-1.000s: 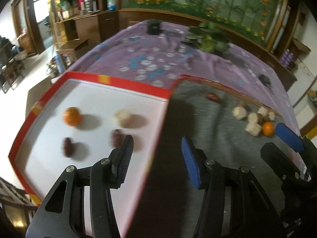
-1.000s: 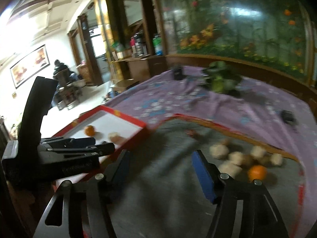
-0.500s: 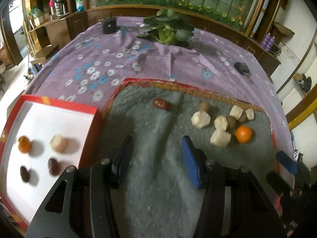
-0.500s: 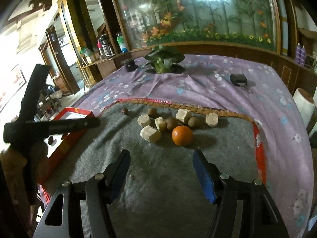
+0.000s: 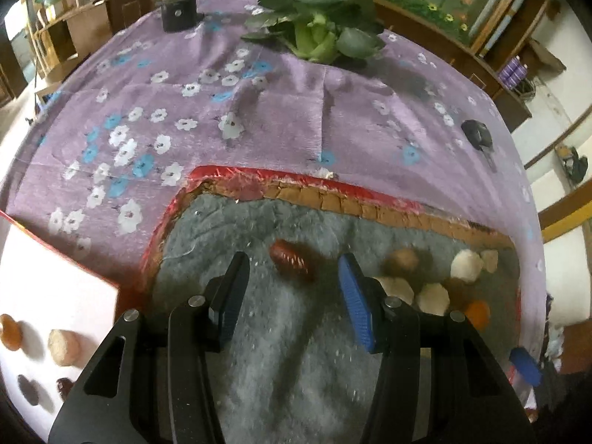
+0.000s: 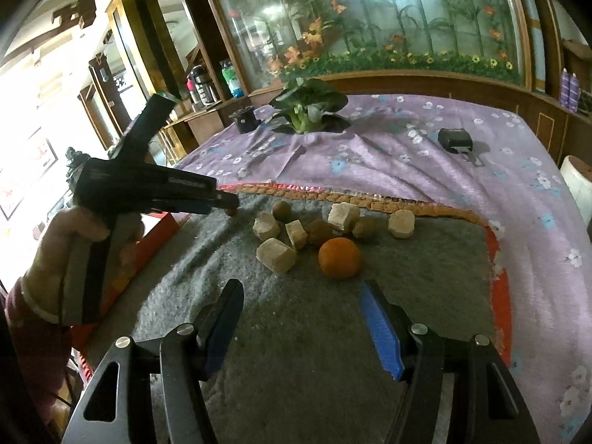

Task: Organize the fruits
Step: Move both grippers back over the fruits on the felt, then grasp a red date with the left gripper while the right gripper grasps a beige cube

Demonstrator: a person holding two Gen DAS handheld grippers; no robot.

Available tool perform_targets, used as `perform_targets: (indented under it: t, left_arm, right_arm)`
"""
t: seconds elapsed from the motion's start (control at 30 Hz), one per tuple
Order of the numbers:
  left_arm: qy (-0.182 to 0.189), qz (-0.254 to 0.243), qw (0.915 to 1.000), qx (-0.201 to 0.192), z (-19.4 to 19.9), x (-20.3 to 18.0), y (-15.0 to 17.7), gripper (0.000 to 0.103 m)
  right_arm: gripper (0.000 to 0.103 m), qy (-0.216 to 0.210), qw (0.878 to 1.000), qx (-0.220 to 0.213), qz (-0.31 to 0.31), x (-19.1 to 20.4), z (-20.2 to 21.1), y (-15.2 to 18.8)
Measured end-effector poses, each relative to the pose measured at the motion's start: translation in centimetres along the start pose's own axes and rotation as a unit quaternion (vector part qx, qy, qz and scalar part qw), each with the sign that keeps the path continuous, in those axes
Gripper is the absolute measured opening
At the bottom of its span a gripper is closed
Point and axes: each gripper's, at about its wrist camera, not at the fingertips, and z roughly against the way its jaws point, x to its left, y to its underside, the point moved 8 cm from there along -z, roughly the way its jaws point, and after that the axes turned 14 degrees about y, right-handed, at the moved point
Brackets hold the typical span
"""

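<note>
A grey mat (image 5: pixel 296 351) holds a pile of fruit: an orange (image 6: pixel 339 258), several pale chunks (image 6: pixel 275 255) and brown round fruits (image 6: pixel 320 231). A red date (image 5: pixel 290 261) lies apart on the mat's left. My left gripper (image 5: pixel 294 277) hangs over the date, open, with the date just beyond its fingertips and the pads clear of it. The right wrist view shows that gripper (image 6: pixel 222 203) held by a hand. My right gripper (image 6: pixel 301 307) is open and empty, a little short of the orange. The white tray (image 5: pixel 55 288) at the left holds an orange, a pale piece and two dark fruits.
The mat lies on a purple flowered cloth (image 5: pixel 222 111). A leafy green vegetable (image 5: pixel 322 33), a black cup-like object (image 5: pixel 177 14) and a small black device (image 5: pixel 477 135) sit farther back. A white roll (image 6: pixel 577 185) stands at the right edge.
My left gripper has swung right from above the tray, across the mat, down to the red date. My right gripper neared the fruit pile, then held still. Both stayed open.
</note>
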Motion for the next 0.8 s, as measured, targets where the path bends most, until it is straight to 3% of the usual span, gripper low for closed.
perform_targets:
  t: [0.1,0.17,0.47,0.57,0.8]
  left_arm:
    - [0.002,0.005,1.0000,-0.005,-0.5,0.2,-0.5,0.049]
    - [-0.009,-0.001,0.9999,0.008,-1.2,0.2,-0.1,0.028]
    - [-0.008,-0.012,0.9999,-0.008,0.8,0.0,0.8,0.026]
    - [-0.011,-0.025,0.9994,-0.022,2.4,-0.5,1.6,0.026]
    - [0.005,-0.039,0.9986,-0.035,4.2,-1.6,3.2,0.026]
  right_arm:
    - [0.064,-0.003,1.000,0.000,0.002,0.2,-0.2,-0.1]
    - [0.064,-0.009,1.000,0.001,0.006,0.5,-0.4,-0.2]
    - [0.064,-0.043,0.997,0.030,0.064,3.8,-2.7,0.0]
    - [0.064,-0.029,0.995,0.045,0.082,4.6,-4.2,0.1]
    - [0.060,-0.008,0.997,0.057,0.042,5.5,-6.3,-1.0]
